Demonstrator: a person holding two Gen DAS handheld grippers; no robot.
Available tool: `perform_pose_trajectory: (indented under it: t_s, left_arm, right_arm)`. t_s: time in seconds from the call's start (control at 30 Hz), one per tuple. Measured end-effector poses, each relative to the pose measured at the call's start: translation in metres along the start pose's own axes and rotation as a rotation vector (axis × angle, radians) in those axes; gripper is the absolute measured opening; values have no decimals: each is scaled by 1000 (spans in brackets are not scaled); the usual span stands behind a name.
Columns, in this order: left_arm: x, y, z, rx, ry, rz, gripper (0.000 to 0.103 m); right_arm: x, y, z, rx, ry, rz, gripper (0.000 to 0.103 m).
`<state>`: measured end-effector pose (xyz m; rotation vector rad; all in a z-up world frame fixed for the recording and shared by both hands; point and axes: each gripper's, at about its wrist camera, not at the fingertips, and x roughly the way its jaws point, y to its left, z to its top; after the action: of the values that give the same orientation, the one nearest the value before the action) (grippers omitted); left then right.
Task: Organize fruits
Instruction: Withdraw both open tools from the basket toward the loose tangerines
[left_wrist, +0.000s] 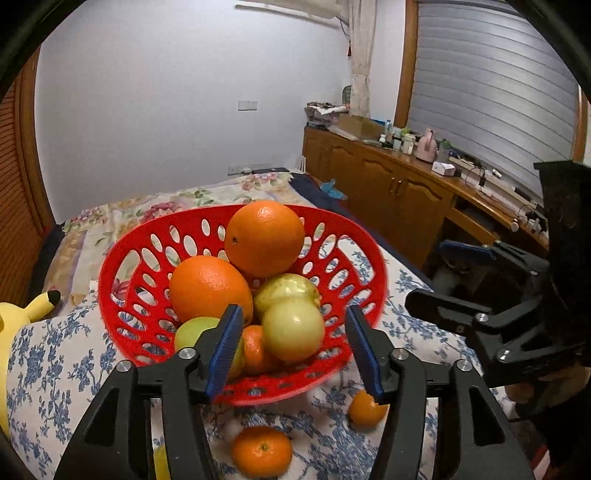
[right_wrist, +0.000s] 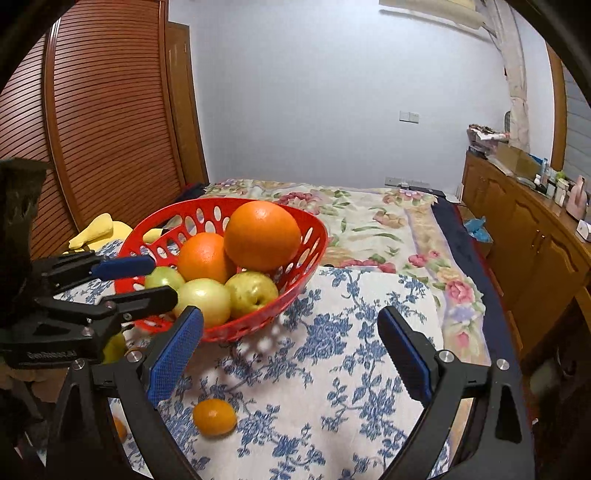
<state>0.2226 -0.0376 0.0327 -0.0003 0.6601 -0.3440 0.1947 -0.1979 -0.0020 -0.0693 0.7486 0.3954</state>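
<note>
On a bed spread with a blue-flowered cloth, a red basket already carries most of the fruit: two large oranges, three yellow-green apples or pears and a small mandarin tucked low among them. By the look of it the sorting is well along but not done. Three mandarins lie loose on the cloth just in front of the basket, and a yellow fruit at the lower edge of the left view is too cut off to name. The left hand-held gripper hovers at the basket's near rim, its jaws parted and holding nothing, one pad in front of a green fruit, though contact cannot be judged. The right hand-held gripper stands wide open and empty above the cloth, with one loose mandarin lying below and between its fingers, not touched.
</note>
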Motion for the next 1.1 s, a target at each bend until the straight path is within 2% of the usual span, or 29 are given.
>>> perform_pose_trajectory:
  t_s: [0.13, 0.37, 0.6, 0.7, 0.83, 1.1]
  left_arm:
    - [-12, 1, -13, 3, -2, 12, 62]
    - [-37, 5, -39, -23, -13, 37, 62]
    - [-56, -3, -66, -38, -68, 99, 62]
    - [-62, -8, -82, -30, -59, 131, 62]
    - [-67, -13, -99, -40, -30, 120, 66]
    - [-67, -11, -116, -83, 26, 65, 66]
  right_arm:
    - [-9, 8, -8, 6, -6, 4, 94]
    - [-25, 26, -27, 6, -6, 6, 86]
    - [-37, 44, -49, 6, 2, 12, 81]
    - [-42, 48, -58, 14, 7, 18, 81]
    - [-47, 49, -67, 34, 11, 22, 81]
    - [-47, 56, -77, 48, 25, 25, 76]
